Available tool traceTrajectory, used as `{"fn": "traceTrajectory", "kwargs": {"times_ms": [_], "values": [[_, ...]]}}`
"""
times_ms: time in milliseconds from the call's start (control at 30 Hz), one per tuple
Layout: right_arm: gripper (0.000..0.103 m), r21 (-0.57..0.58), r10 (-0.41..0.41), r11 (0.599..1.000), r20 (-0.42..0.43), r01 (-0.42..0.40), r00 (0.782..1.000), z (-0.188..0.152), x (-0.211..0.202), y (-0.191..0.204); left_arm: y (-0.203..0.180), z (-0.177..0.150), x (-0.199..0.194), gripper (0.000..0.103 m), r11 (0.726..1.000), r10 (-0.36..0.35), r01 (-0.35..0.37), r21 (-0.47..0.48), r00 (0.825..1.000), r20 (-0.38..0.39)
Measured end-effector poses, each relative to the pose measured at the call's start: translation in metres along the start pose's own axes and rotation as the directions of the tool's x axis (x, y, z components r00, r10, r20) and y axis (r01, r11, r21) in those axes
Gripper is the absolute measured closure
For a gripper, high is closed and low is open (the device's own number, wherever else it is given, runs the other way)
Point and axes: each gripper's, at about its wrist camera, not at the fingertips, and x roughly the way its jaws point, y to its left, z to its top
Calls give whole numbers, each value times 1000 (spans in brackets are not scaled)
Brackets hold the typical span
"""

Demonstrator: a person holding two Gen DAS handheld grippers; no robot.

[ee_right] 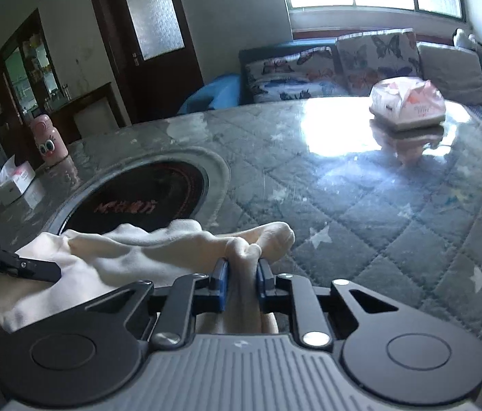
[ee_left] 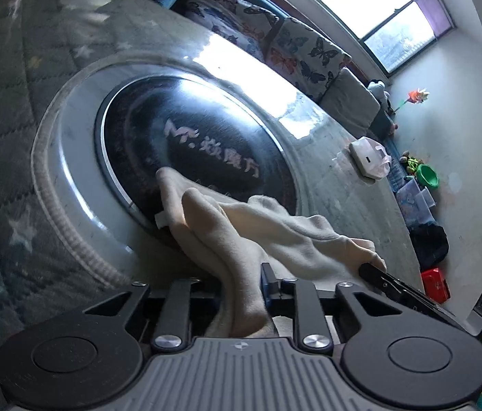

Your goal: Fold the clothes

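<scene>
Cloth is pinched at both ends: the right hand-held gripper (ee_right: 241, 269) has its blue pads pressed onto a bunched edge of the cream garment (ee_right: 131, 250), and the left hand-held gripper (ee_left: 241, 277) is clamped on another fold of the same garment (ee_left: 275, 229), which runs up between its fingers. The garment lies crumpled on the near part of the desk (ee_right: 360, 205), its far edge draped over the rim of the dark round hotplate (ee_right: 138, 198) set into the desk top. In the right wrist view the left gripper's finger comes in from the left, resting against the cloth.

Judging by this, the step is to spread the garment flat before any fold. To do it well, keep both pinches firm, lift a little and draw the two grips apart until the cloth is taut, then lay it on the open quilted area to the right, clear of the hotplate's rim. The tissue pack (ee_right: 407, 102) at the far right stands well apart, so it should not interfere
</scene>
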Motion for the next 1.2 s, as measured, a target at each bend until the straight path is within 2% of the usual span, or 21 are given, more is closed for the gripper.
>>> {"fn": "traceTrajectory", "kwargs": {"times_ms": [267,600,767,1000,1200], "values": [[90,-24,-44,999,87,46,995,16,-41,-6,-45,12,6,87,992,-71,70,109,997,6],[90,-2,-213,977,144,215,966,32,-81,-58,-122,14,51,88,961,-161,168,218,986,-51],[91,25,-289,957,151,289,945,35,-94,-88,-154,14,76,88,949,-175,192,249,981,-89],[90,58,-356,934,132,351,925,36,-92,-122,-187,8,106,88,935,-174,204,290,977,-125],[90,86,-373,927,86,366,924,22,-78,-142,-191,-2,128,88,938,-137,183,295,976,-168]]}}
